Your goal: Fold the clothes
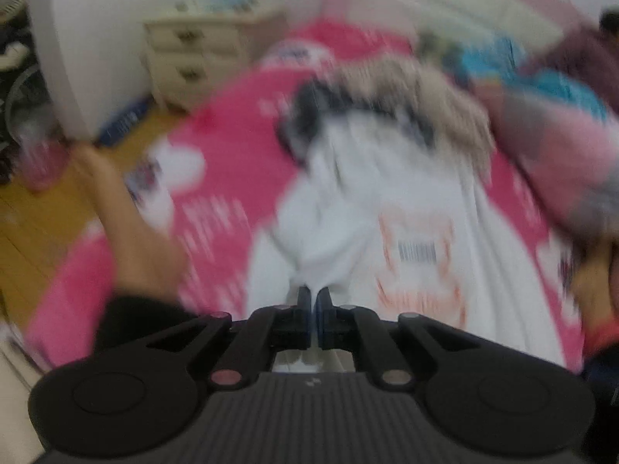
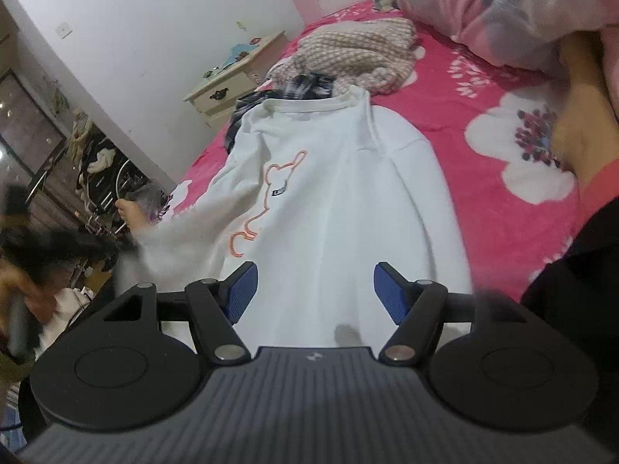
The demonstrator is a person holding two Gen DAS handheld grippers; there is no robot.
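We see a white sweatshirt spread flat on the pink bedspread, its collar toward the checked clothes heaped beyond it. Our left gripper is pinched tight on a bunched fold of the sweatshirt. Our right gripper hangs over the sweatshirt's near hem, jaws wide apart, holding nothing.

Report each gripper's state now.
Left gripper: shut on the white sweatshirt.
Right gripper: open, holding nothing, above the sweatshirt.
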